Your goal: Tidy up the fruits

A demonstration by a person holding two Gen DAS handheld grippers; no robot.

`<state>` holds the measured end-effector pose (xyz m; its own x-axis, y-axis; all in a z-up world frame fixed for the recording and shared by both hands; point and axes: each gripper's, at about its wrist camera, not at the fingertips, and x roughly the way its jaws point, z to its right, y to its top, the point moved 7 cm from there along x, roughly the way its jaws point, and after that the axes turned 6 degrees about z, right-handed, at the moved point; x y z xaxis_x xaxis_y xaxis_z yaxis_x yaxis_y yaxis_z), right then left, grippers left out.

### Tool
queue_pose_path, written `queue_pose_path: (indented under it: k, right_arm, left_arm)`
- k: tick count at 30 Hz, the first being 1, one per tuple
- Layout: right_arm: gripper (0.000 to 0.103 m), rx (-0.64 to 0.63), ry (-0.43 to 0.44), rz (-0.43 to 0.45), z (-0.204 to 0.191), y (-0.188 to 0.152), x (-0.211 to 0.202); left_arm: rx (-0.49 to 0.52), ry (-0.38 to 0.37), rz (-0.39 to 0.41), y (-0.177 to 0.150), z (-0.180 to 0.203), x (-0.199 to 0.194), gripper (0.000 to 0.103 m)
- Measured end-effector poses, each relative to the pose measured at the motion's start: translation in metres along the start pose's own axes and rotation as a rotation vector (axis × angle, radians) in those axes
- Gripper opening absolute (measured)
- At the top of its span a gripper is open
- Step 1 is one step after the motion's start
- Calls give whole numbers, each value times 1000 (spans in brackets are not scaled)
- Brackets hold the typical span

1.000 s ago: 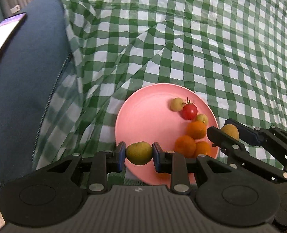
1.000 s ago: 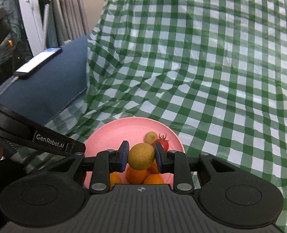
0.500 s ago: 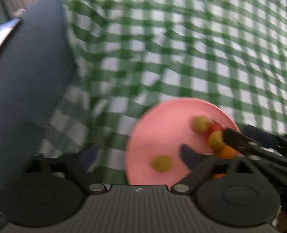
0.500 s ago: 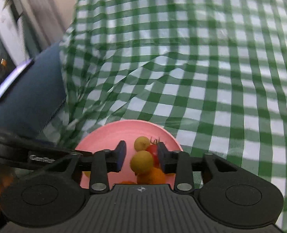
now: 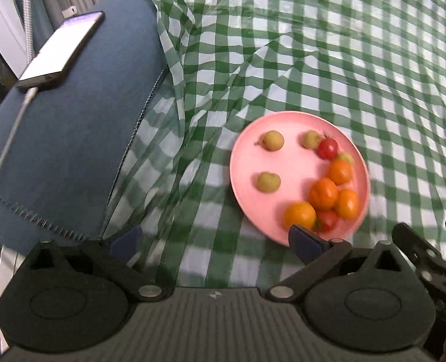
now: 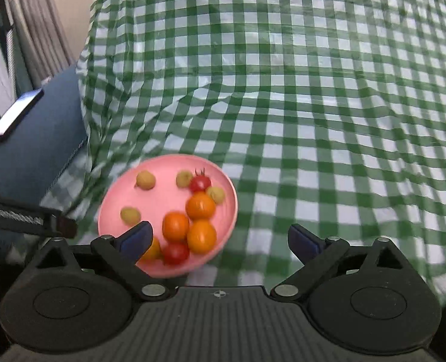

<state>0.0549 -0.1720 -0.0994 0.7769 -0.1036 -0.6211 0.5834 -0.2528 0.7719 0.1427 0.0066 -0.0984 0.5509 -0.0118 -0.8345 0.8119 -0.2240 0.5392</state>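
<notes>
A pink plate (image 5: 298, 166) (image 6: 162, 193) lies on the green checked cloth and holds several fruits. Small yellow-green fruits (image 5: 272, 140) (image 6: 145, 180) lie apart on its left side, one more (image 5: 268, 182) (image 6: 130, 215) nearer me. Oranges (image 5: 323, 193) (image 6: 201, 205) and red tomatoes (image 5: 327, 147) (image 6: 199, 182) cluster on its right. My left gripper (image 5: 214, 242) stands open and empty, drawn back to the near left of the plate. My right gripper (image 6: 220, 239) is still opening with nothing between its fingers, above the plate's near right rim.
A dark blue cushion (image 5: 66, 138) (image 6: 33, 144) lies left of the cloth, with a lit phone (image 5: 61, 49) (image 6: 15, 114) and its cable on it. The checked cloth (image 5: 343, 60) is wrinkled beyond the plate. Curtains (image 6: 39, 27) hang at the far left.
Both grippers let go of their yellow-green fruits, which now lie on the plate. Both opened wide and pulled back and up from the plate.
</notes>
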Motion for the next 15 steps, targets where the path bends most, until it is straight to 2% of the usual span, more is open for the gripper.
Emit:
queue_pose_path:
  k: [4,12,15]
  right_arm:
    - [97,-32,0,37,1,-4,-29]
    - [99,-110,11,138,-14,-1,-72]
    - [100,-116,14,165,-16,1,-83]
  left_arm:
    - [-7,10,39,-17,0,-27,103]
    - [26,97,138,-39,2,-69,103]
    - [38,126,142,-48,-1,-78,103]
